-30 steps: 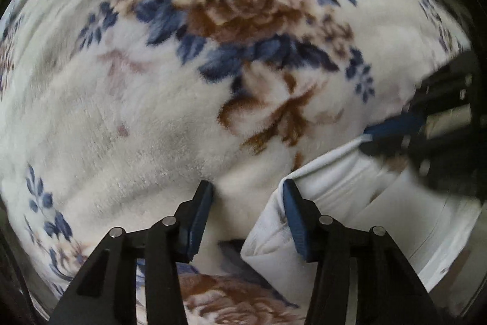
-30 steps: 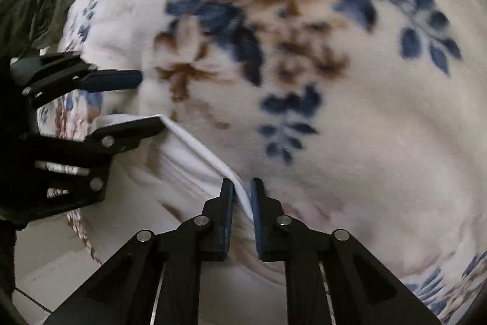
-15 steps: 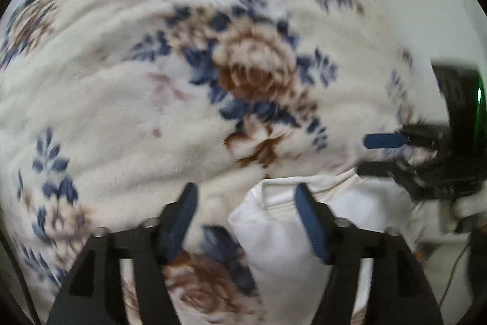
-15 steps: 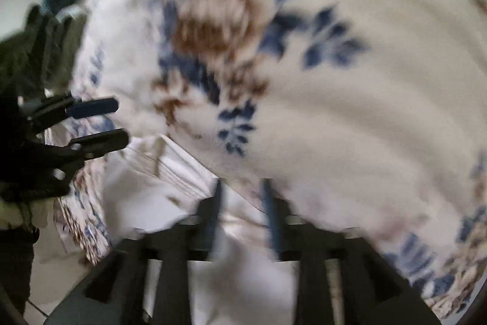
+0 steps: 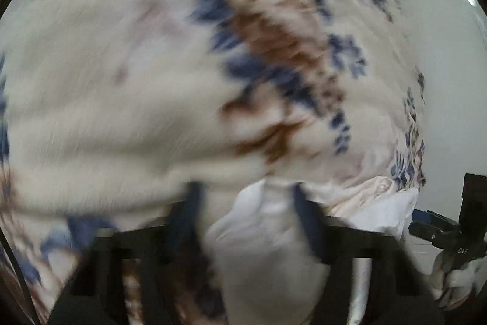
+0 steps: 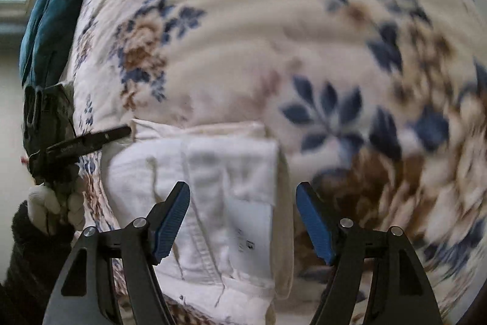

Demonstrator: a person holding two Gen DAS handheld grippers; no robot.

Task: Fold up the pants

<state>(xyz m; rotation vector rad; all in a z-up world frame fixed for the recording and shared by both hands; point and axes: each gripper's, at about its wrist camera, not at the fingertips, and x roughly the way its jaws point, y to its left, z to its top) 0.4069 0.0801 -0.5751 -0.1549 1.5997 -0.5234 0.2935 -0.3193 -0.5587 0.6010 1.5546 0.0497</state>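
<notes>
One pair of white pants is lying folded near the floral blanket's edge. The right gripper, having just opened, is hovering wide apart above them, empty, where earlier it pinched the hem. The left gripper has been closing; its blurred grip is unclear.

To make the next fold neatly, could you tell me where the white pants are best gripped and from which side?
Probably the banded far edge of the white pants, near its right corner, approached from above on the floral blanket side. That edge lies flat with its layers stacked, so one pinch should catch them all.
</notes>
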